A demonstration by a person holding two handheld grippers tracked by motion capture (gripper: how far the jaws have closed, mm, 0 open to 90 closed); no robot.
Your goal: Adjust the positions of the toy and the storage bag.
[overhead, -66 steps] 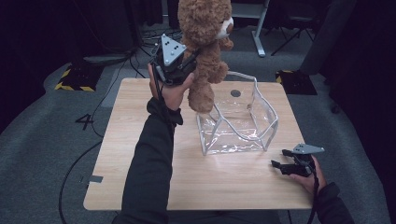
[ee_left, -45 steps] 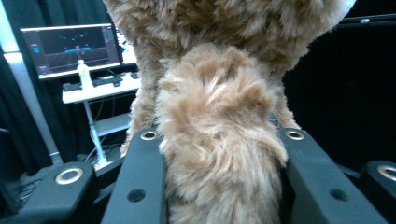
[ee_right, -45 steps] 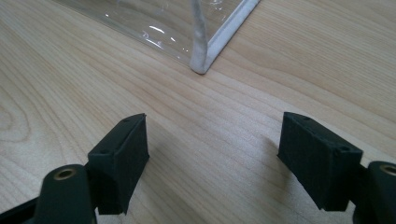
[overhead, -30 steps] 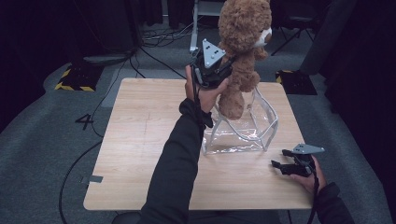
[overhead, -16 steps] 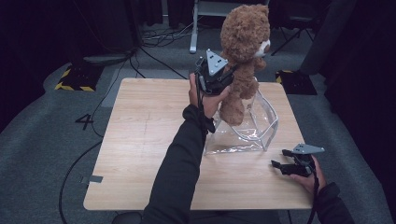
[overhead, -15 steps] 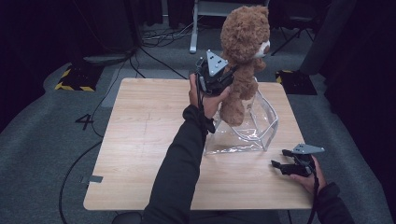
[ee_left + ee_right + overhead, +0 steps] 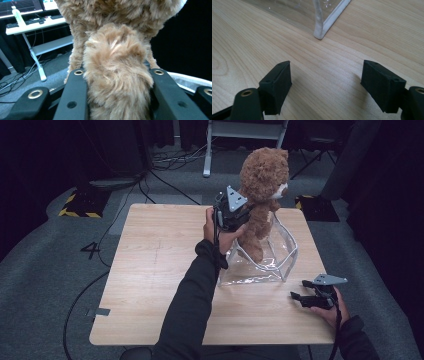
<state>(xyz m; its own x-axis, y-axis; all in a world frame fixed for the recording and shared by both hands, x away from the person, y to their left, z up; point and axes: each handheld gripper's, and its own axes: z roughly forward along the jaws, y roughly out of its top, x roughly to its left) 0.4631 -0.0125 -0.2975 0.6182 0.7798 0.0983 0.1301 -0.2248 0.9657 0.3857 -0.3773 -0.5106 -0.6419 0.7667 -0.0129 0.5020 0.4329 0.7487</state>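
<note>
Jaws of my left gripper (image 7: 239, 220) clamp the soft, light brown plush teddy bear (image 7: 261, 195) by its squashy limb; right gripper (image 7: 306, 299) gapes idle.

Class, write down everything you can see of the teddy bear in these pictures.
The bear is a plush toy with shaggy tan-brown fur, a round head and a pale muzzle. It hangs upright, its legs lowered into the clear bag on the table. The left gripper is shut on it. In the left gripper view a furry limb is squeezed between the black fingers.
</note>
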